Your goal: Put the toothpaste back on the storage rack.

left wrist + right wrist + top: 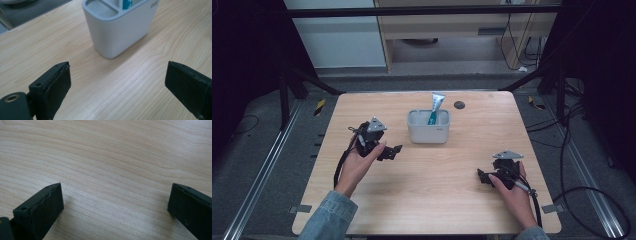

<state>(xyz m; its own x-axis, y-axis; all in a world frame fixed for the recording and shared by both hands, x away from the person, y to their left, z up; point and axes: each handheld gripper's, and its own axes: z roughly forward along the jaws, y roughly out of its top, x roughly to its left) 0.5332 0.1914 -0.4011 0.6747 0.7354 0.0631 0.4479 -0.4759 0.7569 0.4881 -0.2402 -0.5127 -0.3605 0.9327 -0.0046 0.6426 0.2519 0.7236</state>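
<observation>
A light wooden table [427, 200] with rounded corners stands on a grey floor [257, 165], with metal rails running along both of its sides. Beyond its 12 o'clock edge there is a pale cabinet [452, 25] and a white panel [332, 35]; black frame struts slant in from both flanks, and cables [592, 195] loop over the floor at 3 to 4 o'clock. A small dark round disc [459, 105] sits near the table's far edge, at about 1 o'clock from the centre.

The grey holder [428, 127], a rounded box with compartments, stands upright just past the table's middle, toward 12 o'clock. A white and teal tube [436, 106] stands in its right-hand compartment, leaning slightly and rising above the rim.

The left gripper [393, 150] is held at about 9 o'clock from the table's centre, near the holder but apart from it. In the left gripper view its jaws stand wide apart with nothing between them, bare wood below and the holder ahead. The right gripper [484, 176] sits at about 4 o'clock, well apart from the holder, low over the wood. Its jaws are likewise spread wide and empty in the right gripper view.
</observation>
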